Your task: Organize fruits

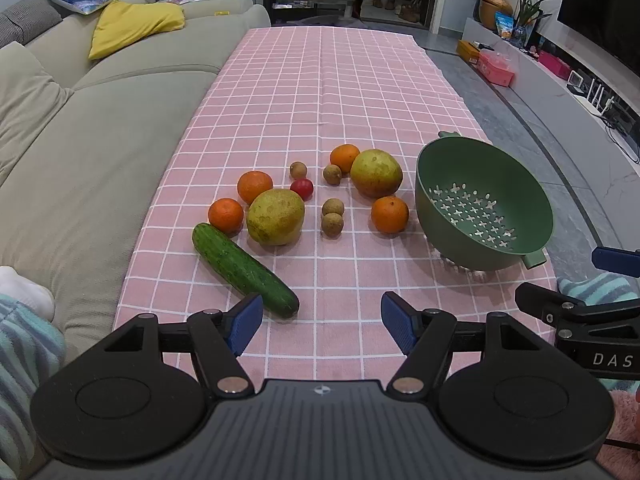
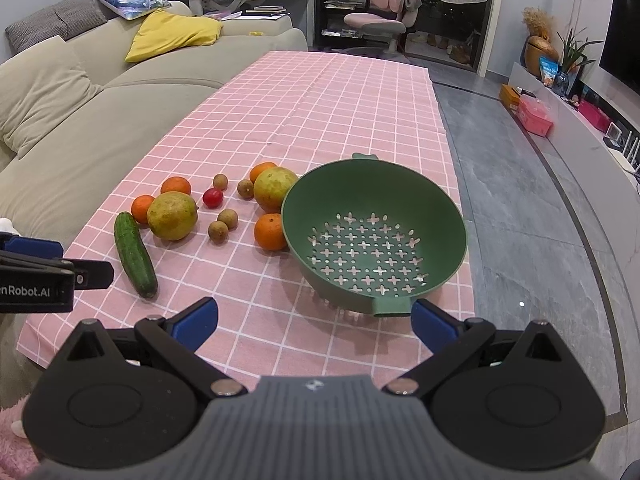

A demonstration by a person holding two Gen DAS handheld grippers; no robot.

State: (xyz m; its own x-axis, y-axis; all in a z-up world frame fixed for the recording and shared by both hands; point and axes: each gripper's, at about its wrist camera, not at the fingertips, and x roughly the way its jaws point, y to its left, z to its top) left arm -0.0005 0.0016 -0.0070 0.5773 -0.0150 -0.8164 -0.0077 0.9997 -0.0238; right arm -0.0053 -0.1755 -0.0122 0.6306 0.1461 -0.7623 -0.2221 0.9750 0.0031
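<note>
Fruit lies loose on a pink checked tablecloth: a cucumber, two large yellow-green citrus fruits, several oranges, several small brown longans and a red tomato. A green colander stands empty at the right. My left gripper hangs open just short of the cucumber's near end, nothing between its blue pads. My right gripper is open too, in front of the colander, its right pad close to the colander's near handle. The cucumber lies to its left.
A beige sofa with a yellow cushion runs along the table's left side. Grey floor and a low TV bench with boxes lie to the right. A pink chair stands beyond the table's far end. Striped sleeves show at the frame edges.
</note>
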